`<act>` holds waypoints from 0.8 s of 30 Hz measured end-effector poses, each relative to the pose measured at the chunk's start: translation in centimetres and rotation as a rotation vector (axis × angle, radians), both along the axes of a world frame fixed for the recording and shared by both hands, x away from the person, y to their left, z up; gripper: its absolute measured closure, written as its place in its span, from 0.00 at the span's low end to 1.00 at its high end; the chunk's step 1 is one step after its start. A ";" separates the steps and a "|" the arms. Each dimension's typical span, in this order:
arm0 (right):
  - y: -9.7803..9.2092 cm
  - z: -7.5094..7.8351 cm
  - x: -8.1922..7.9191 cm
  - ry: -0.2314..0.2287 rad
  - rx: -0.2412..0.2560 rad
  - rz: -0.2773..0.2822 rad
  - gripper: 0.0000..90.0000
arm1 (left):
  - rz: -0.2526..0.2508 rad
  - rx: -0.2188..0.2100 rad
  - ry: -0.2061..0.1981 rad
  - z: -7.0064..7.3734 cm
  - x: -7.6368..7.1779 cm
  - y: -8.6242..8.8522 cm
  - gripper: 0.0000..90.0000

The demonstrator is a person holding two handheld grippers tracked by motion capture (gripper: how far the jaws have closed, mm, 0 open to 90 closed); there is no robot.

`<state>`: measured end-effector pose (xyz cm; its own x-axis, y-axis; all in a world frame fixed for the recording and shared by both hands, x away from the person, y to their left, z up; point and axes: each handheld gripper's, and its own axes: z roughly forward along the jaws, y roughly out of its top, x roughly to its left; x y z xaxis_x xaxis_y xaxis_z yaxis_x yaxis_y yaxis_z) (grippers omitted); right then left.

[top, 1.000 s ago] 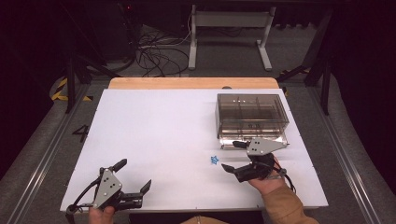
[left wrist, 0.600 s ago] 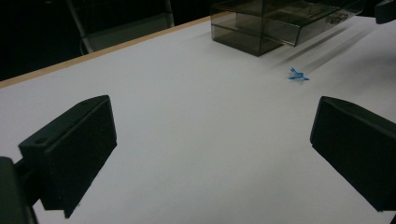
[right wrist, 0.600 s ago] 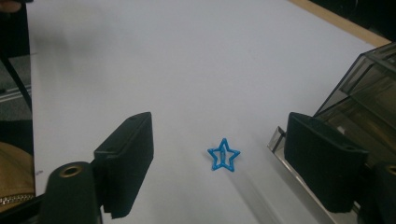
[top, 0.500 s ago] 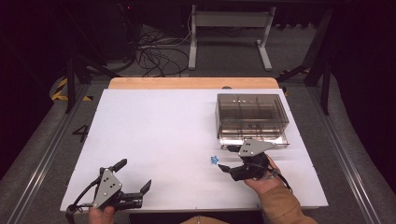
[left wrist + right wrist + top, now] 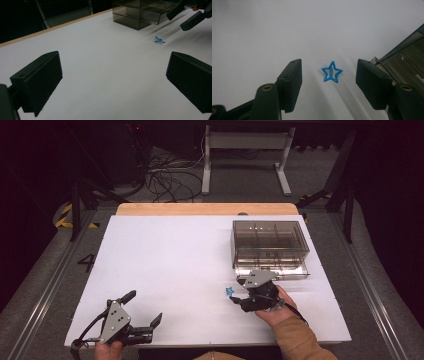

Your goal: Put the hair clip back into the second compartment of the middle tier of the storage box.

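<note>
Each black gripper carries 2 flat rectangular jaws and a grey 3-cornered plate dotted with small holes; the left gripper (image 5: 145, 322) trails a black looping cable; the right gripper (image 5: 233, 296) shows brass-coloured screw rings behind its jaws; a tan sleeve (image 5: 297, 342) covers the right forearm.

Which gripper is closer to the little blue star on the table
The right. The right gripper sits just short of the blue star, fingers open toward it. The left gripper is far off near the table's front left edge.
</note>
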<state>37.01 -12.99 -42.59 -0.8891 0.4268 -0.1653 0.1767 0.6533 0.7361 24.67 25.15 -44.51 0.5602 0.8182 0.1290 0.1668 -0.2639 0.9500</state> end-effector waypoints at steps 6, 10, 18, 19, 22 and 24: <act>0.5 -0.3 0.4 -0.001 -0.016 0.007 0.44 | 0.000 0.001 0.000 0.0 0.0 0.0 0.01; 1.1 -0.7 0.7 0.003 -0.040 0.008 0.44 | 0.001 0.002 0.001 0.0 0.0 0.0 0.01; 1.7 -1.3 1.1 0.008 -0.063 0.009 0.46 | -0.001 0.000 0.002 0.0 0.0 0.0 0.01; 1.8 -1.4 1.2 0.008 -0.068 0.008 0.46 | -0.002 0.000 0.002 0.0 0.0 0.0 0.01; 1.9 -1.5 1.3 0.012 -0.075 0.009 0.46 | -0.002 0.000 0.003 0.0 0.0 0.0 0.01; 2.0 -1.6 1.4 0.014 -0.080 0.008 0.47 | -0.002 0.000 0.003 0.0 0.0 0.0 0.01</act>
<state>38.38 -10.95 -44.22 -0.8948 0.4059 -0.1860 0.1818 0.7117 0.6786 24.63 25.13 -44.54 0.5620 0.8173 0.1274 0.1689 -0.2642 0.9496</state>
